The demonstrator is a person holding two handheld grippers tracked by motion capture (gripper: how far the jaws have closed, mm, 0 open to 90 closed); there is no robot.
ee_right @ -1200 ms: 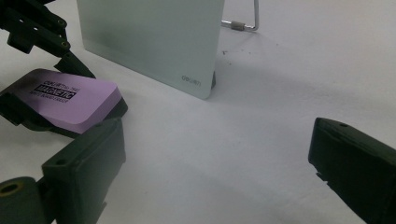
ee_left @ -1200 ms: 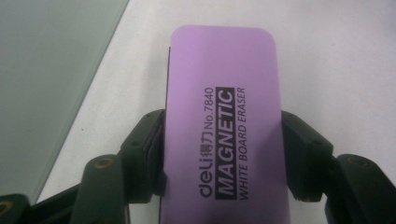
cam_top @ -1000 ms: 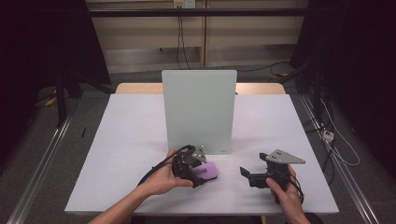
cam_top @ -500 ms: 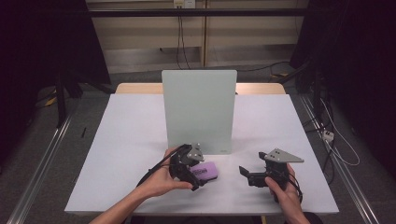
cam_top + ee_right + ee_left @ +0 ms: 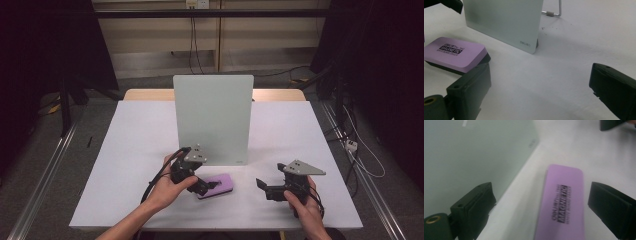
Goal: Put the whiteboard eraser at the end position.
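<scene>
The flat, rounded-corner purple whiteboard eraser with a black felt underside (image 5: 216, 185) lies face up on the white tabletop (image 5: 125, 150), just in front of the upright pale-green glass whiteboard on a wire stand (image 5: 212, 117) and slightly left of its lower right corner. The left gripper (image 5: 541, 207) hovers over the near end of the eraser with its jaws spread wide; they have just been opening, the eraser lies between them, and neither pad presses on it. The right gripper (image 5: 539, 92) rests well to the right, also with jaws spread and nothing between them. The eraser is judged light and rigid in its plastic body, with a smooth, possibly slippery printed top and a softer, compressible felt base. The printed word "MAGNETIC" suggests it will cling to the board, so expect a slight pull near the glass. Take hold across the two long side edges, near the middle of the length, with the pads on the hard shell rather than the felt. The board appears fragile; avoid striking it.
</scene>
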